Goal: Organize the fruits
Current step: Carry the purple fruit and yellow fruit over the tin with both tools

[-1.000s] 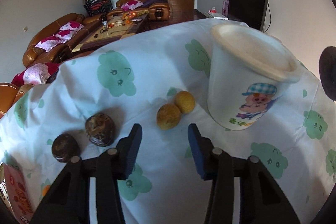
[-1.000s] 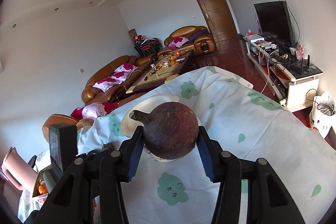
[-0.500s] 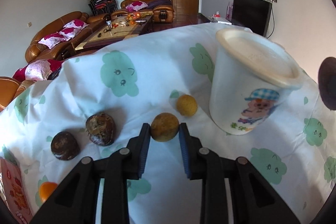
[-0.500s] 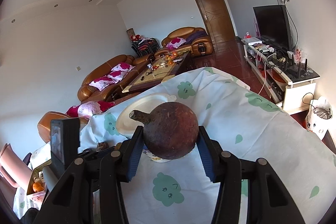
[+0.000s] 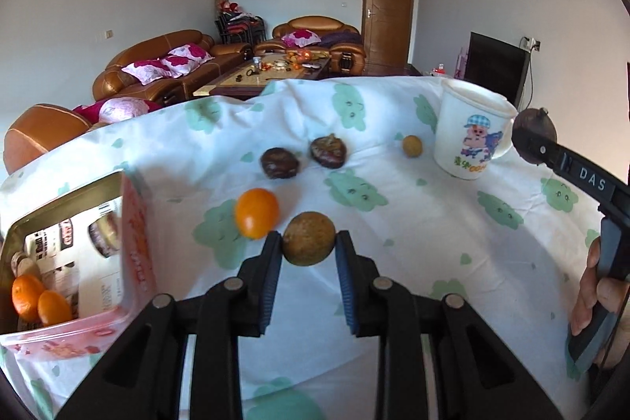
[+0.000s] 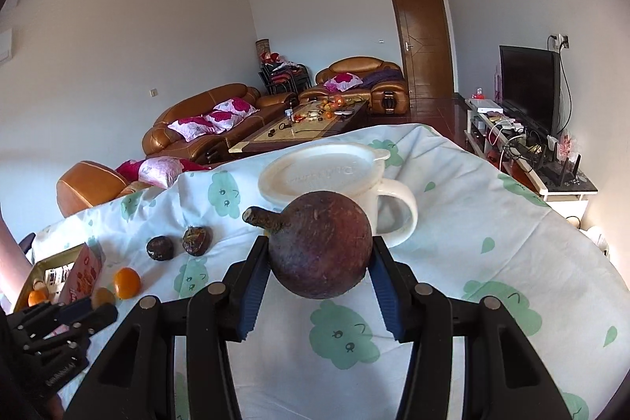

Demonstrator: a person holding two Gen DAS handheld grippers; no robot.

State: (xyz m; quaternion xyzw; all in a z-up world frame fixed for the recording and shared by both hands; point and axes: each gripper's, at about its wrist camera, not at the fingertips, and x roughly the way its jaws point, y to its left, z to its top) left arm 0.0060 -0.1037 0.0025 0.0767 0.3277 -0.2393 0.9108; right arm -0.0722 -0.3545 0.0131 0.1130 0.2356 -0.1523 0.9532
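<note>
Left wrist: orange (image 5: 256, 218) beside box (image 5: 134, 262).

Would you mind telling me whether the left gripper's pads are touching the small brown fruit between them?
Touching. In the left wrist view both pads of the left gripper press against the sides of the small brown fruit, with no gap showing.

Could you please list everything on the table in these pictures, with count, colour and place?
tablecloth: one, white with green prints, covering the table
mug: one, white with cartoon print, lidded, far right
tin: one, pink, near left, holding two oranges
loose orange: one, beside the tin
dark fruits: two, brown, mid-table
small yellow fruit: one, left of the mug
brown-yellow fruit: one, in the left gripper
large dark fruit: one, stemmed, in the right gripper
hand: one, holding the right gripper
</note>
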